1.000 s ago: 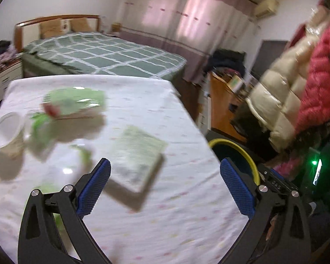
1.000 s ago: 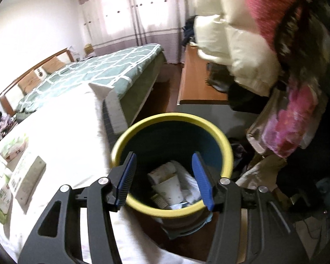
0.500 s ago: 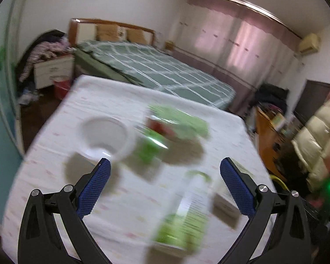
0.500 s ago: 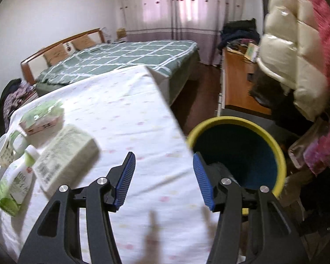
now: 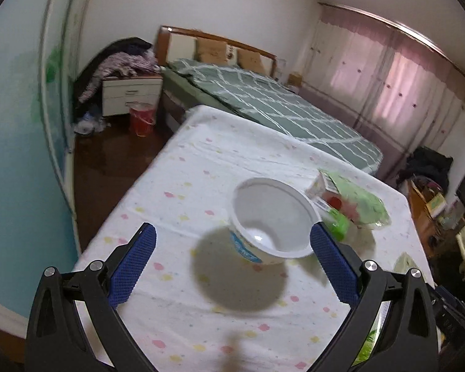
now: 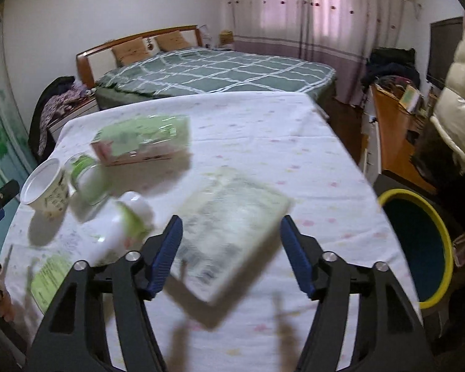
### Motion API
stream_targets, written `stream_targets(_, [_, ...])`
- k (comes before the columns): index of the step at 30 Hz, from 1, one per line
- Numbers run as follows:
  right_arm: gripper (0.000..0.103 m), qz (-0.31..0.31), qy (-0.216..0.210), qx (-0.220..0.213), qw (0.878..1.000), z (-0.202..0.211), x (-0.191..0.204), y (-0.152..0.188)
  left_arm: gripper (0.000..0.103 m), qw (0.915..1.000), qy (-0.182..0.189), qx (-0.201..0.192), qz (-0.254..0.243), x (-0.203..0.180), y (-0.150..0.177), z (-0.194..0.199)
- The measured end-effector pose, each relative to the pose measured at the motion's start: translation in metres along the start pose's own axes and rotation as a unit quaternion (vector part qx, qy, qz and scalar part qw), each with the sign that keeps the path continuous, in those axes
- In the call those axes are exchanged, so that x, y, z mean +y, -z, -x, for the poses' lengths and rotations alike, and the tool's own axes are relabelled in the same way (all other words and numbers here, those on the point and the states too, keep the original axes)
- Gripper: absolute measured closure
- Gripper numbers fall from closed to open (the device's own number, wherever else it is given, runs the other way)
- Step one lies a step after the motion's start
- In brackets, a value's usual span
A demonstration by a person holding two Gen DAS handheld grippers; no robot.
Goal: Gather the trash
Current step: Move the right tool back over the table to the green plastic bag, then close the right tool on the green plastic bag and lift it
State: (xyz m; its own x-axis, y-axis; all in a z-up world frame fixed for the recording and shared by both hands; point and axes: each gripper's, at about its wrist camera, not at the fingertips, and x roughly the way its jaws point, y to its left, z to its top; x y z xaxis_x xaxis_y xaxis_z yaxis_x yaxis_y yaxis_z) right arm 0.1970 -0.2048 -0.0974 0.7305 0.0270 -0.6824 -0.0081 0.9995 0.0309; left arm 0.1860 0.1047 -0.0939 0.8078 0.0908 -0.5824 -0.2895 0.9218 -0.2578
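Observation:
A white empty cup (image 5: pixel 271 221) stands on the table, just ahead of my open left gripper (image 5: pixel 231 260), nearer its right finger. It also shows in the right wrist view (image 6: pixel 46 190). My open, empty right gripper (image 6: pixel 231 252) hovers over a flat pale-green packet (image 6: pixel 232 226). A white bottle with a green label (image 6: pixel 114 232) lies to its left. A small green-capped jar (image 6: pixel 88 179) and a green and pink pack (image 6: pixel 142 142) lie farther back. The yellow-rimmed blue bin (image 6: pixel 418 241) stands on the floor at the right.
The table wears a white dotted cloth (image 6: pixel 257 130). A green leaflet (image 6: pixel 48 276) lies at its near left. A green-quilted bed (image 6: pixel 220 71) stands behind the table. A wooden desk (image 6: pixel 393 136) and hanging puffy coats (image 6: pixel 458 117) are at the right.
My left gripper swung left from the packet to the white cup. My right gripper moved from above the bin to over the table, above the flat packet.

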Motion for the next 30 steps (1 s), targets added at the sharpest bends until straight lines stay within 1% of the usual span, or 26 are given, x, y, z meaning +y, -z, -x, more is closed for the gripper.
stream_targets(3, [0.04, 0.02, -0.022, -0.006, 1.0, -0.003, 0.024, -0.01, 0.005, 0.9992, -0.03, -0.024, 0.013, 0.002, 0.003, 0.012])
stream_targets(5, [0.04, 0.024, -0.038, -0.004, 0.999, -0.008, 0.032, -0.022, 0.005, 0.9988, -0.034, -0.031, 0.018, 0.002, 0.001, 0.014])
stream_targets(7, [0.04, 0.027, -0.049, 0.001, 0.998, -0.015, 0.039, -0.033, 0.005, 0.9984, -0.042, -0.03, 0.022, 0.005, 0.003, 0.014])
stream_targets(11, [0.04, 0.036, -0.066, 0.007, 0.997, -0.029, 0.054, -0.06, 0.005, 0.9983, -0.044, -0.024, 0.03, 0.008, 0.004, 0.012])
stream_targets(16, [0.037, 0.056, -0.062, -0.012, 0.996, -0.05, 0.075, -0.095, 0.005, 0.9986, -0.044, -0.021, 0.022, 0.004, 0.005, 0.012])
stream_targets(18, [0.037, 0.064, -0.056, -0.007, 0.996, -0.063, 0.082, -0.106, 0.005, 0.9984, -0.048, -0.025, 0.018, 0.001, 0.005, 0.013])
stream_targets(22, [0.037, 0.066, -0.055, 0.026, 0.996, -0.093, 0.091, -0.112, 0.005, 0.9981, -0.053, -0.027, 0.013, 0.001, 0.006, 0.012])
stream_targets(24, [0.037, 0.069, -0.053, 0.045, 0.995, -0.106, 0.091, -0.106, 0.005, 0.9981, -0.056, -0.023, 0.011, 0.001, 0.006, 0.011])
stream_targets(25, [0.037, 0.07, -0.056, 0.037, 0.995, -0.106, 0.09, -0.106, 0.005, 0.9983, -0.055, -0.019, 0.012, 0.0, 0.007, 0.009])
stream_targets(26, [0.037, 0.075, -0.05, 0.034, 0.995, -0.106, 0.091, -0.106, 0.005, 0.9985, -0.052, -0.015, 0.012, 0.0, 0.007, 0.008])
stream_targets(28, [0.037, 0.079, -0.056, 0.038, 0.995, -0.107, 0.09, -0.106, 0.005, 0.9988, -0.049, -0.007, 0.007, -0.003, 0.008, 0.005])
stream_targets(30, [0.039, 0.079, -0.07, 0.046, 0.993, -0.108, 0.087, -0.108, 0.005, 0.9989, -0.047, 0.001, -0.002, -0.006, 0.01, 0.002])
